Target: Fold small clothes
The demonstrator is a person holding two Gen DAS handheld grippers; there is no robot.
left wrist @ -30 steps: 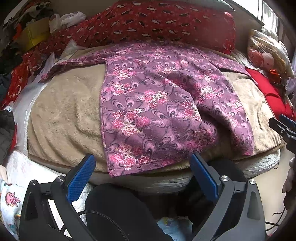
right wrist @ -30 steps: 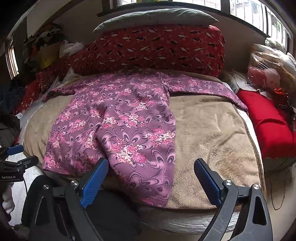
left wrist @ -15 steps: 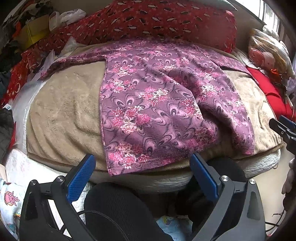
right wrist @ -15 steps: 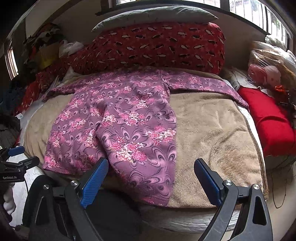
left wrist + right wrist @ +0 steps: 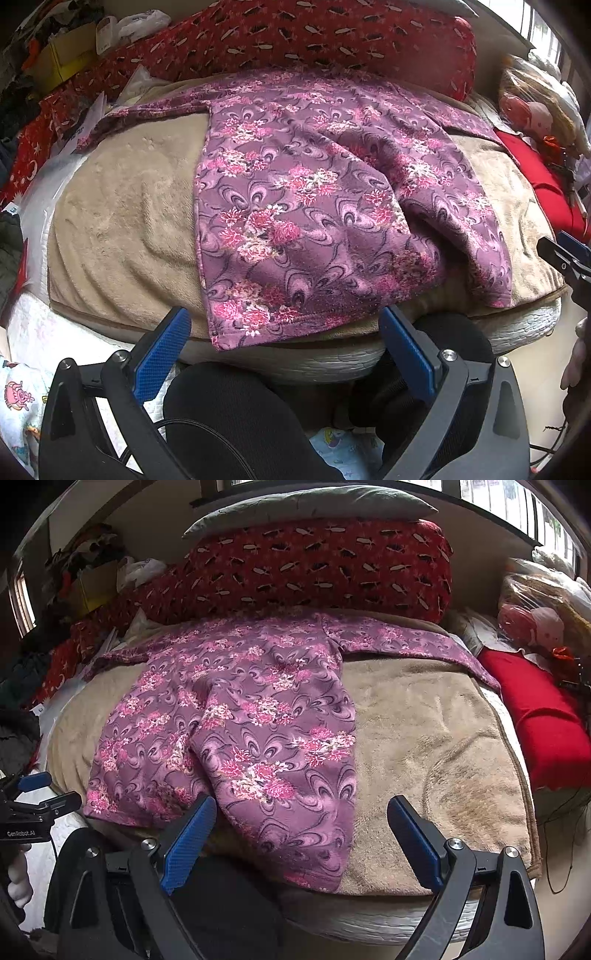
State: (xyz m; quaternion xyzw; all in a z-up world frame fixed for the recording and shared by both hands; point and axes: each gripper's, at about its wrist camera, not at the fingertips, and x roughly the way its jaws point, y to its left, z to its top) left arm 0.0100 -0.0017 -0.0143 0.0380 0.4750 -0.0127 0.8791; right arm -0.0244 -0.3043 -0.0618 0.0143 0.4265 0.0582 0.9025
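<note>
A purple floral garment point(image 5: 310, 206) lies spread on a beige fleece blanket point(image 5: 122, 229) that covers the bed; its two sleeves reach outward along the far edge of the blanket, and its hem hangs slightly over the near edge. A raised fold runs lengthwise through the body of the garment, so the right half sits partly bunched. Behind the garment stands a long red patterned bolster point(image 5: 317, 565), with a grey pillow point(image 5: 310, 506) on top of it. A plain red cushion point(image 5: 543, 720) lies at the right side of the bed.

The left hand-held gripper point(image 5: 286, 354) hovers just short of the near hem, its blue-padded fingers spread wide on either side of the hem corner, with nothing between them. The right hand-held gripper point(image 5: 301, 843) is likewise spread wide and holds nothing; its left finger is near the lower fold of the garment, and its right finger stands over bare blanket. Each gripper's tip appears at the edge of the other's view. Dark-clothed knees fill the foreground below both grippers.
</note>
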